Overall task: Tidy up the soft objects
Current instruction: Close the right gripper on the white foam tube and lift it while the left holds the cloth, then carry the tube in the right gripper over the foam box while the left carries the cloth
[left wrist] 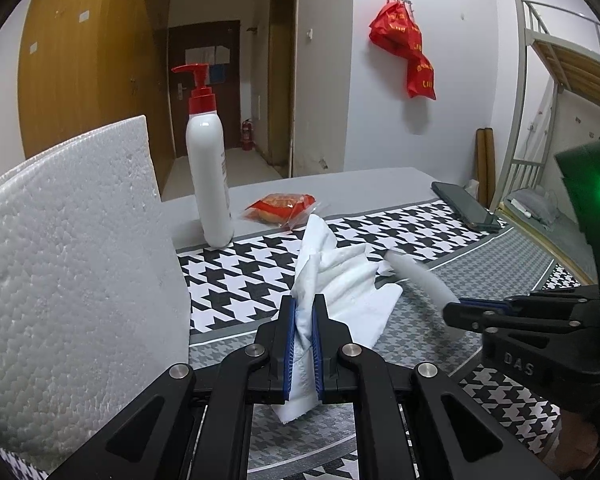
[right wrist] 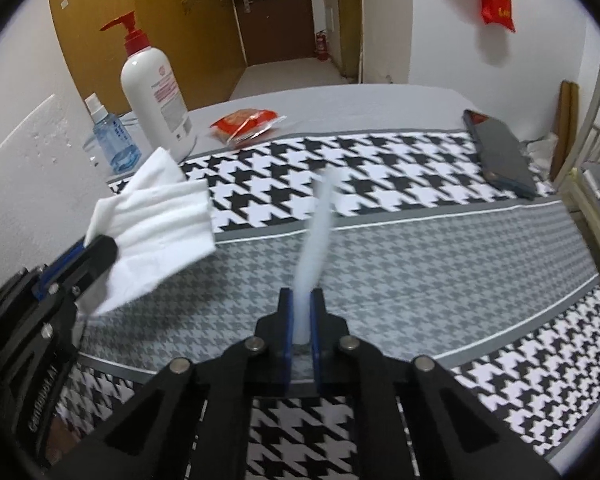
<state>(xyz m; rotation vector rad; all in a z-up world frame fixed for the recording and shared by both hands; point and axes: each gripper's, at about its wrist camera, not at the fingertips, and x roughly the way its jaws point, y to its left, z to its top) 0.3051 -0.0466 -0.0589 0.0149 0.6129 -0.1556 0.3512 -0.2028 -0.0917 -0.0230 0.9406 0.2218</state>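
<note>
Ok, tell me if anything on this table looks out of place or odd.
Nothing spilled or damaged. The white cloth hangs crumpled from the left tongs, and the right tongs pinch a separate white strip. The snack packet lies among the bottles, slightly askew.

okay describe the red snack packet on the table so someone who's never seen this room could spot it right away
Start at the tall white pump bottle with the red pump, standing at the far edge of the houndstooth cloth. Just right of its base, on the plain grey strip, lies the snack packet. It is the only flat, crinkly red and clear wrapper there; the dark phone lies far off right.
</note>
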